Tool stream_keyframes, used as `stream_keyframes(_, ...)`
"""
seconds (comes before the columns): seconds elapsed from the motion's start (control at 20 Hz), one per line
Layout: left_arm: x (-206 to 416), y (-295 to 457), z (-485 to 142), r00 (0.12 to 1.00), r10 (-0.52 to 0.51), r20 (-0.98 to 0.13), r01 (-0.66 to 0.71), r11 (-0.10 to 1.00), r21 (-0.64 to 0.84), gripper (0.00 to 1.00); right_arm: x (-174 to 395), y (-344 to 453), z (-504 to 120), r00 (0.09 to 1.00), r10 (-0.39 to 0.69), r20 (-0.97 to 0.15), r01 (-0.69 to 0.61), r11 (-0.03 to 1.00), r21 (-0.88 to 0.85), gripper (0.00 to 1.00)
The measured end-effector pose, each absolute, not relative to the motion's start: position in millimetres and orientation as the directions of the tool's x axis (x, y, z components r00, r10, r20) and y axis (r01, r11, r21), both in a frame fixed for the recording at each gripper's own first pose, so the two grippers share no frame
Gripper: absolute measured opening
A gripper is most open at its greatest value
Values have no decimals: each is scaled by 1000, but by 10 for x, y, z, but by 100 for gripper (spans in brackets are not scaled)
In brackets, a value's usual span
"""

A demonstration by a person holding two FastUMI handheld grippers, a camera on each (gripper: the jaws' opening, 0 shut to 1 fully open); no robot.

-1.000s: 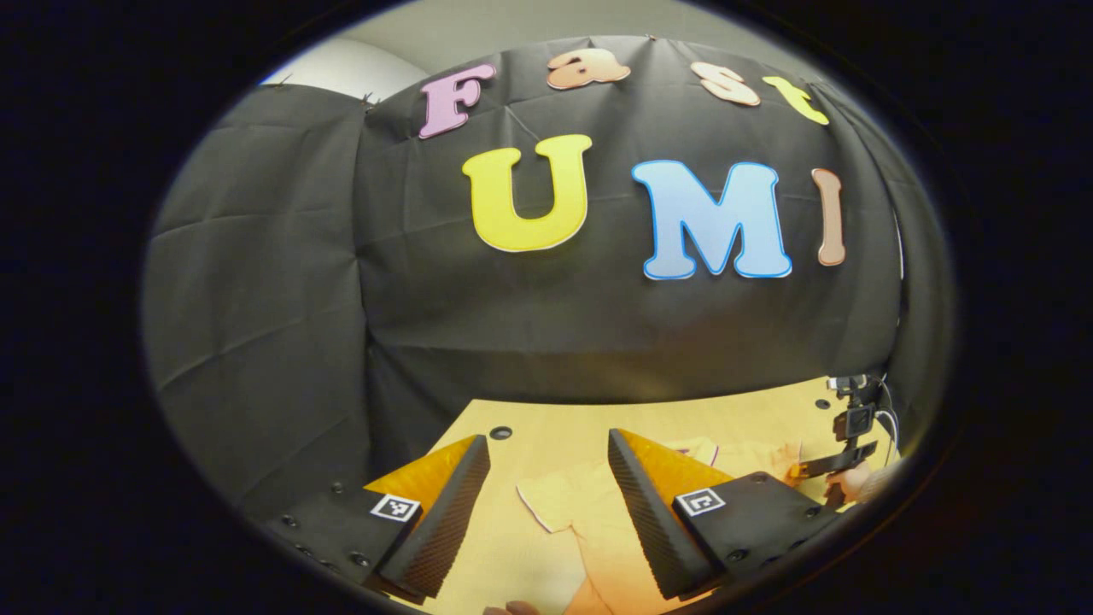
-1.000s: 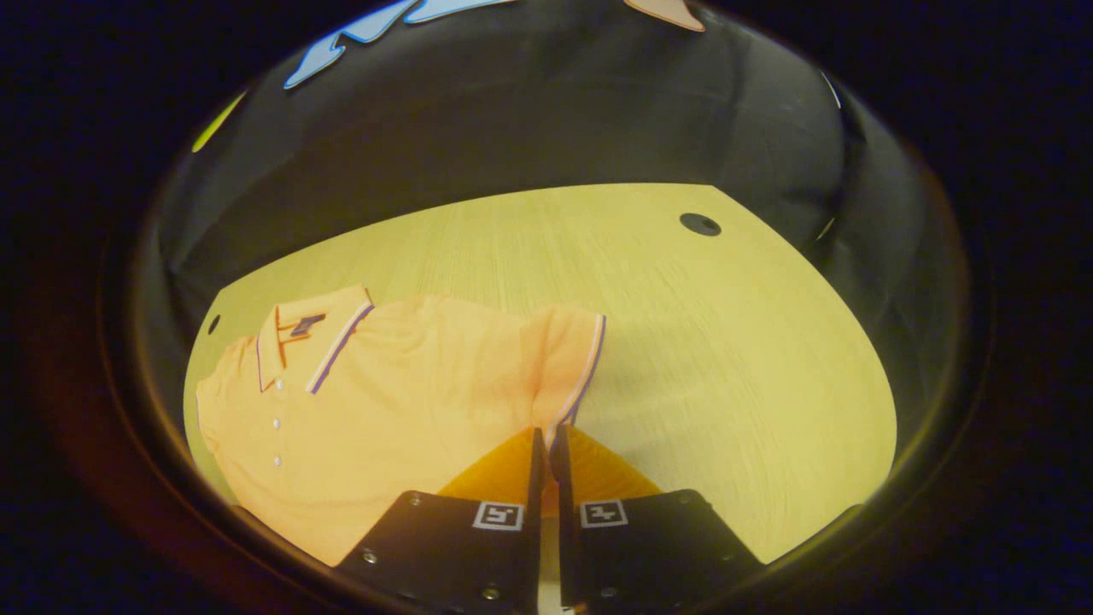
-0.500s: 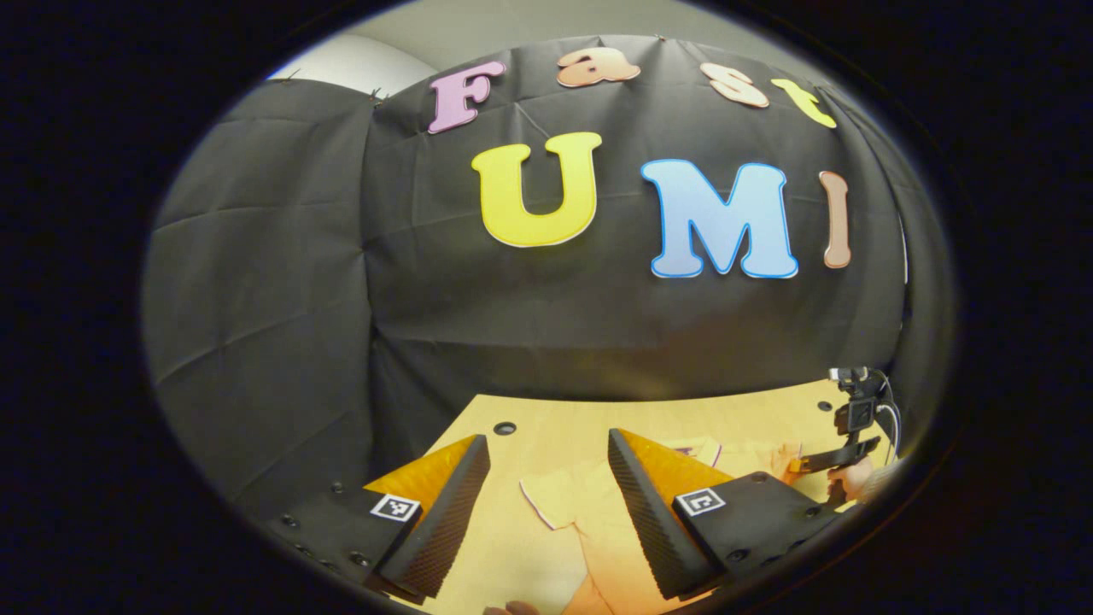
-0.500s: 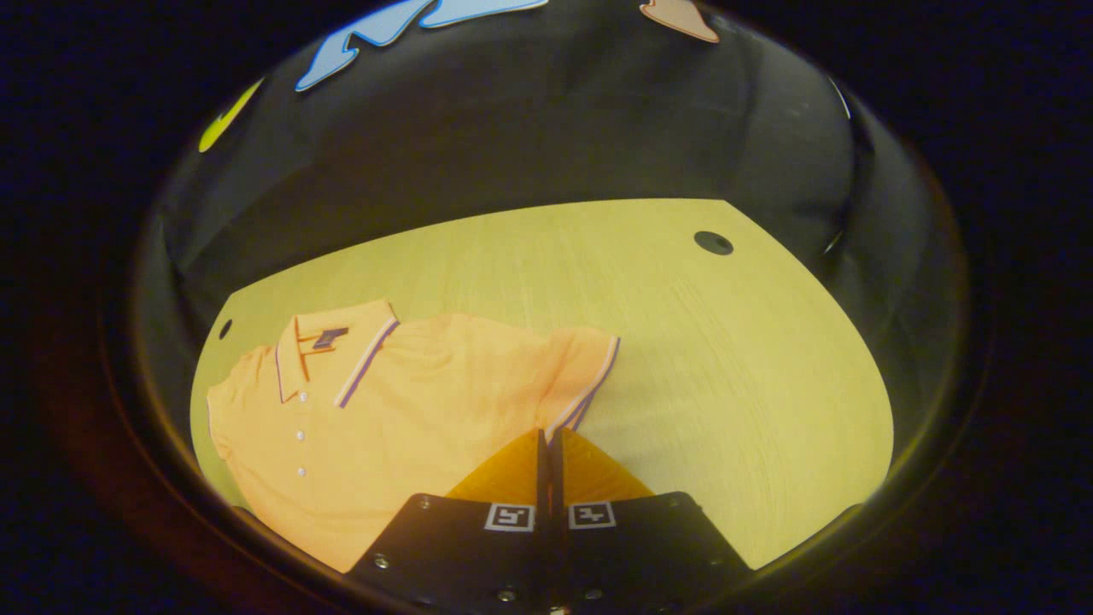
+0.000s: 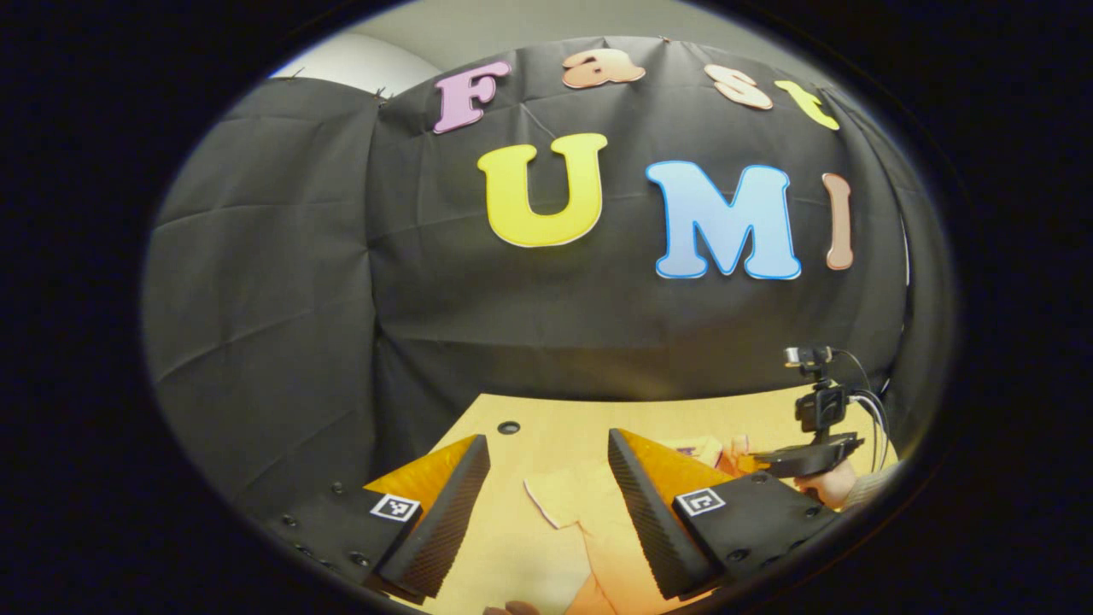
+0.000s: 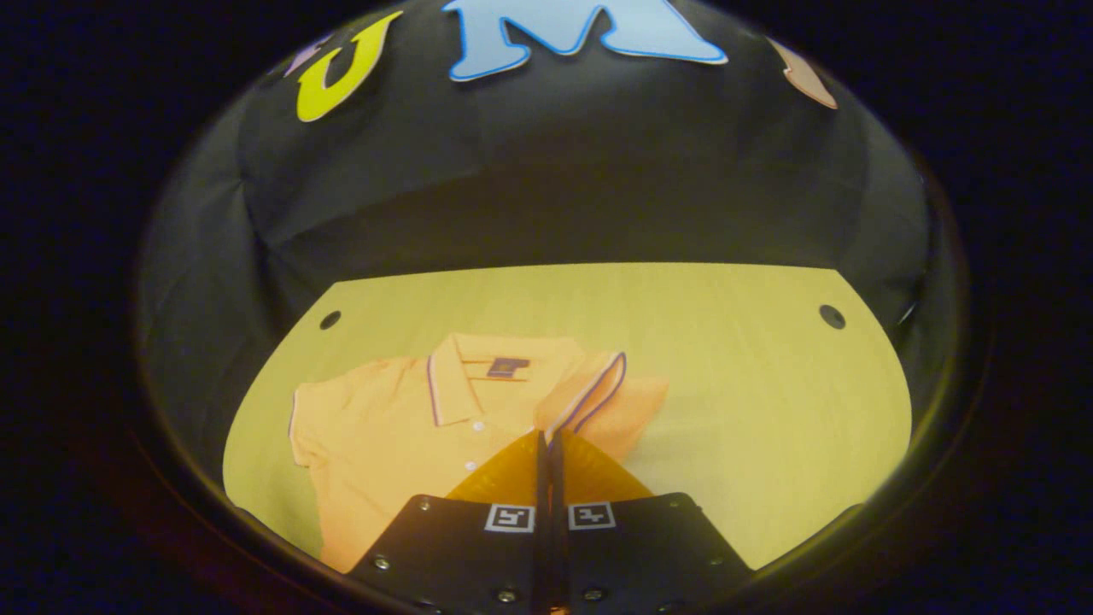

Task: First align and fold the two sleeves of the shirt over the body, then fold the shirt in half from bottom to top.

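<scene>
1 shirt [image 6: 384,427] on table [image 6: 751,376]; right gripper [image 6: 549,437] jaws clamped on 1 sleeve [image 6: 589,397], left gripper [image 5: 540,478] jaws apart.

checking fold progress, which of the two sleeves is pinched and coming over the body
The sleeve beside the collar, held by the shut right gripper. The other sleeve lies flat on the table.

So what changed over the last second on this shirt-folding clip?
The right gripper, shut on the sleeve, carried it inward over the shirt toward the collar; a second ago the sleeve lay spread out sideways. The left gripper stayed open above the other sleeve, hardly moving.
</scene>
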State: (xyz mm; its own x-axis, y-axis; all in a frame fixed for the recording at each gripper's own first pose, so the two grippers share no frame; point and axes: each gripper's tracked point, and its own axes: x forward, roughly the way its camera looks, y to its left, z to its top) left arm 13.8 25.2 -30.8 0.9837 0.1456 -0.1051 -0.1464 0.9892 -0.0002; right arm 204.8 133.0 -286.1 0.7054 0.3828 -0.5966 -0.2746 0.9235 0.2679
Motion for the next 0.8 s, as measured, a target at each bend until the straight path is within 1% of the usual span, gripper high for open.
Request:
stream_keyframes(0.2,86,405,-374,978,172,-119,-174,985,-2,93,1886,1724,-3039,652,429,-625,-346,902,257,0)
stream_keyframes(0.25,75,431,-397,976,177,-124,-179,984,-2,94,1868,1768,-3092,643,427,-635,-354,902,248,0)
stream_keyframes(0.3,70,467,-416,975,182,-129,-184,983,-3,92,1858,1782,-3155,637,417,-648,-354,905,234,0)
stream_keyframes(0.35,65,493,-444,973,185,-136,-187,982,-4,92,1836,1797,-3214,625,411,-663,-355,907,227,0)
stream_keyframes(0.4,69,516,-467,972,187,-144,-190,982,-7,94,1809,1835,-3268,605,419,-677,-361,902,236,3)
stream_keyframes(0.5,87,545,-552,970,183,-158,-188,982,-15,94,1759,1814,-3314,585,414,-697,-364,903,231,17)
stream_keyframes(0.55,111,548,-586,970,180,-164,-185,983,-18,94,1771,1781,-3301,593,402,-698,-360,908,217,29)
stream_keyframes(0.8,358,522,-863,970,144,-198,-149,989,-11,94,1759,1684,-2944,644,414,-643,-349,907,234,30)
